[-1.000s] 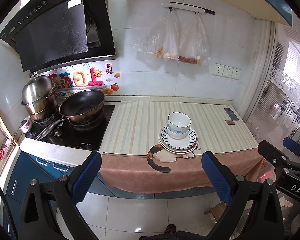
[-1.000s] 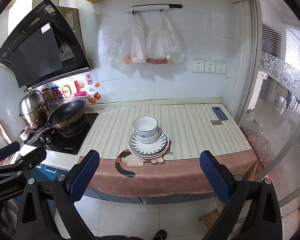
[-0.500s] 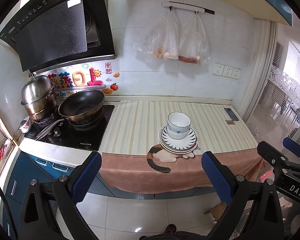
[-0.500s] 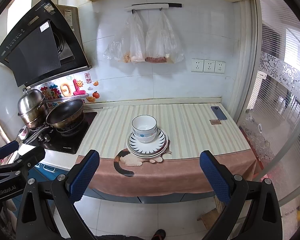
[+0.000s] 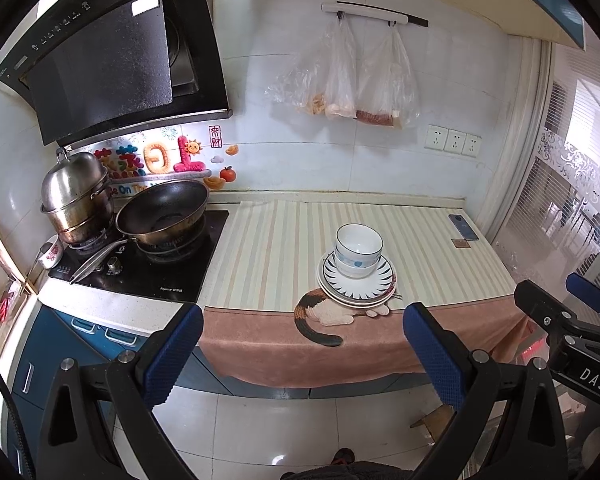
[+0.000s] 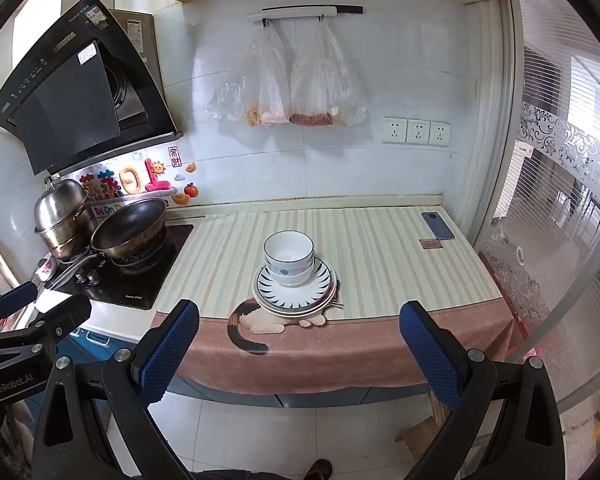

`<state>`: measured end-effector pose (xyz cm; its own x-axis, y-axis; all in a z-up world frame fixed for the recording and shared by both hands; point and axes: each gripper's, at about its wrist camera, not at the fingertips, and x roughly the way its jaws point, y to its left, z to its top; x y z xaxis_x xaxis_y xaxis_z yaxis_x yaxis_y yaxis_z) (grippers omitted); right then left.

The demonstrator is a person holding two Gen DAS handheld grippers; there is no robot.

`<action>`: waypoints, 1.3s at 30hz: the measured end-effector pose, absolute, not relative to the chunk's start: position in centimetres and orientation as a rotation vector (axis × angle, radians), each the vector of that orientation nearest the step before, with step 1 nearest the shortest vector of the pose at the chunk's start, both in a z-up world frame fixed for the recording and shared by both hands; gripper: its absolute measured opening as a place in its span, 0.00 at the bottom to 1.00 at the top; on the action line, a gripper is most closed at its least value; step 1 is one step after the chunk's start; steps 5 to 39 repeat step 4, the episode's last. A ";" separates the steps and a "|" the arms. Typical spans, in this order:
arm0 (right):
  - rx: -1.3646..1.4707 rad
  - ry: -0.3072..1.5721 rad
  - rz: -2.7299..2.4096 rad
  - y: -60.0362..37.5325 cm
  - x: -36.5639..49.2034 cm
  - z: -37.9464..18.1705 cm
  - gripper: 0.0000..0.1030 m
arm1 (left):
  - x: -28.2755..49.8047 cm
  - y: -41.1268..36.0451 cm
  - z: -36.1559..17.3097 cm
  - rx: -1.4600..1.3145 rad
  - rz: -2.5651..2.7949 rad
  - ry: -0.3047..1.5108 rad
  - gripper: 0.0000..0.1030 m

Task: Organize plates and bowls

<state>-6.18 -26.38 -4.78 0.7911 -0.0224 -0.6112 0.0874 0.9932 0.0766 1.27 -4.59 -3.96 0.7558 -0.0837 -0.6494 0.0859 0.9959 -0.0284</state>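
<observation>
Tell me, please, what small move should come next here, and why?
Probably bring the right hand-held gripper forward toward the bowls stacked on the plates. Both grippers are open, empty and held back from the counter, and the bowls sit on top, so they likely come off first.

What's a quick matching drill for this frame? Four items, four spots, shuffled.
Items:
1. bowls
2. wok
3. phone
4. plastic bags

Spots:
A. hanging from the wall rail
B. flat at the far right of the counter
C. stacked on the plates
D. on the stove burner

Pairs: 1-C, 2-D, 3-B, 4-A
</observation>
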 end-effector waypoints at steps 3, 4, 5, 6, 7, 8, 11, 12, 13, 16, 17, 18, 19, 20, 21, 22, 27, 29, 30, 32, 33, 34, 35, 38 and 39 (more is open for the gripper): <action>0.101 0.657 -0.058 -26.3 -6.1 -4.8 0.99 | 1.6 -4.3 -4.0 0.021 -0.089 0.699 1.00; 0.100 0.658 -0.058 -26.2 -6.0 -4.8 0.99 | 1.6 -4.3 -3.9 0.019 -0.096 0.699 1.00; 0.100 0.658 -0.058 -26.2 -6.0 -4.8 0.99 | 1.6 -4.3 -3.9 0.019 -0.096 0.699 1.00; 0.100 0.658 -0.058 -26.2 -6.0 -4.8 0.99 | 1.6 -4.3 -3.9 0.019 -0.096 0.699 1.00; 0.100 0.658 -0.058 -26.2 -6.0 -4.8 0.99 | 1.6 -4.3 -3.9 0.019 -0.096 0.699 1.00; 0.100 0.658 -0.058 -26.2 -6.0 -4.8 0.99 | 1.6 -4.3 -3.9 0.019 -0.096 0.699 1.00; 0.100 0.658 -0.058 -26.2 -6.0 -4.8 0.99 | 1.6 -4.3 -3.9 0.019 -0.096 0.699 1.00; 0.100 0.658 -0.058 -26.2 -6.0 -4.8 0.99 | 1.6 -4.3 -3.9 0.019 -0.096 0.699 1.00; 0.100 0.658 -0.058 -26.2 -6.0 -4.8 0.99 | 1.6 -4.3 -3.9 0.019 -0.096 0.699 1.00; 0.100 0.658 -0.058 -26.2 -6.0 -4.8 0.99 | 1.6 -4.3 -3.9 0.019 -0.096 0.699 1.00; 0.100 0.658 -0.058 -26.2 -6.0 -4.8 0.99 | 1.6 -4.3 -3.9 0.019 -0.096 0.699 1.00; 0.100 0.658 -0.058 -26.2 -6.0 -4.8 0.99 | 1.6 -4.3 -3.9 0.019 -0.096 0.699 1.00; 0.100 0.658 -0.058 -26.2 -6.0 -4.8 0.99 | 1.6 -4.3 -3.9 0.019 -0.096 0.699 1.00; 0.100 0.658 -0.058 -26.2 -6.0 -4.8 0.99 | 1.6 -4.3 -3.9 0.019 -0.096 0.699 1.00; 0.100 0.658 -0.058 -26.2 -6.0 -4.8 0.99 | 1.6 -4.3 -3.9 0.019 -0.096 0.699 1.00; 0.100 0.658 -0.058 -26.2 -6.0 -4.8 0.99 | 1.6 -4.3 -3.9 0.019 -0.096 0.699 1.00; 0.100 0.658 -0.058 -26.2 -6.0 -4.8 0.99 | 1.6 -4.3 -3.9 0.019 -0.096 0.699 1.00; 0.100 0.658 -0.058 -26.2 -6.0 -4.8 0.99 | 1.6 -4.3 -3.9 0.019 -0.096 0.699 1.00; 0.100 0.658 -0.058 -26.2 -6.0 -4.8 0.99 | 1.6 -4.3 -3.9 0.019 -0.096 0.699 1.00; 0.100 0.658 -0.058 -26.2 -6.0 -4.8 0.99 | 1.6 -4.3 -3.9 0.019 -0.096 0.699 1.00; 0.100 0.658 -0.058 -26.2 -6.0 -4.8 0.99 | 1.6 -4.3 -3.9 0.019 -0.096 0.699 1.00; 0.100 0.658 -0.058 -26.2 -6.0 -4.8 0.99 | 1.6 -4.3 -3.9 0.019 -0.096 0.699 1.00; 0.100 0.658 -0.058 -26.2 -6.0 -4.8 0.99 | 1.6 -4.3 -3.9 0.019 -0.096 0.699 1.00; 0.100 0.658 -0.058 -26.2 -6.0 -4.8 0.99 | 1.6 -4.3 -3.9 0.019 -0.096 0.699 1.00; 0.100 0.658 -0.058 -26.2 -6.0 -4.8 0.99 | 1.6 -4.3 -3.9 0.019 -0.096 0.699 1.00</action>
